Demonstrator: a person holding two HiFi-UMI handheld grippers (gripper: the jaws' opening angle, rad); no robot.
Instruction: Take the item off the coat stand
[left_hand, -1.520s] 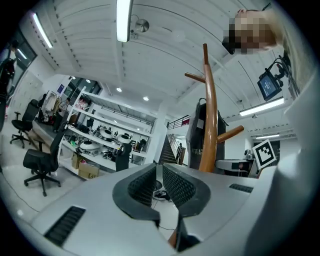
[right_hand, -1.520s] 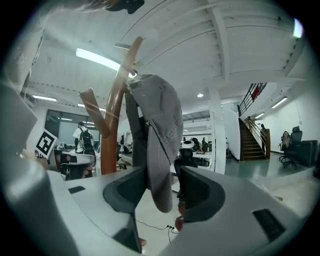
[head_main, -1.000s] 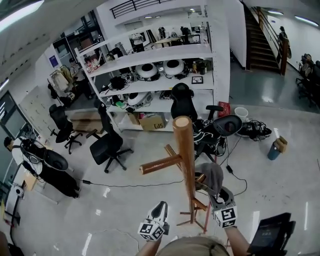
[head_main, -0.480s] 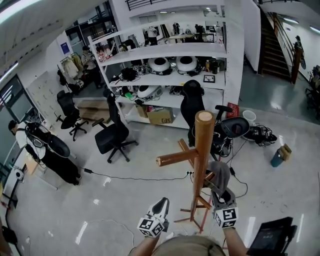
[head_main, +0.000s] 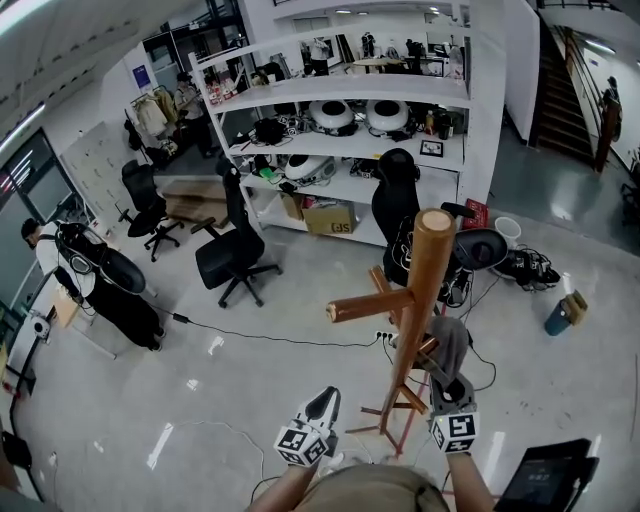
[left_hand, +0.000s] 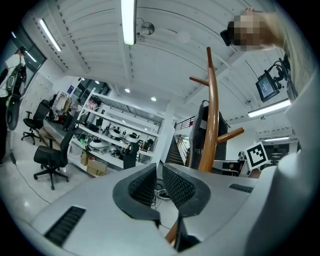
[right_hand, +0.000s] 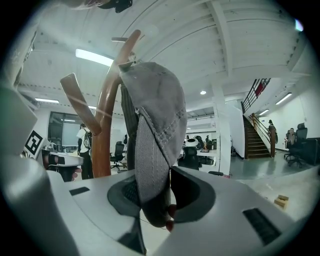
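Note:
A grey cap hangs from a low peg of the wooden coat stand, on its right side. My right gripper reaches up under it. In the right gripper view the cap hangs down between the pads, which have just been closing and now grip its brim, beside the stand's post. My left gripper hovers left of the stand's base. Its jaws are shut to a thin slit with nothing between them, and the post rises to their right.
White shelving with helmets and boxes stands behind the stand. Black office chairs and floor cables lie to the left. A person stands at far left. A black monitor sits at bottom right, and stairs rise at far right.
The head view has swung, so the stand and shelving sit further right in the picture. Both grippers keep their places by the stand, the right one still under the cap.

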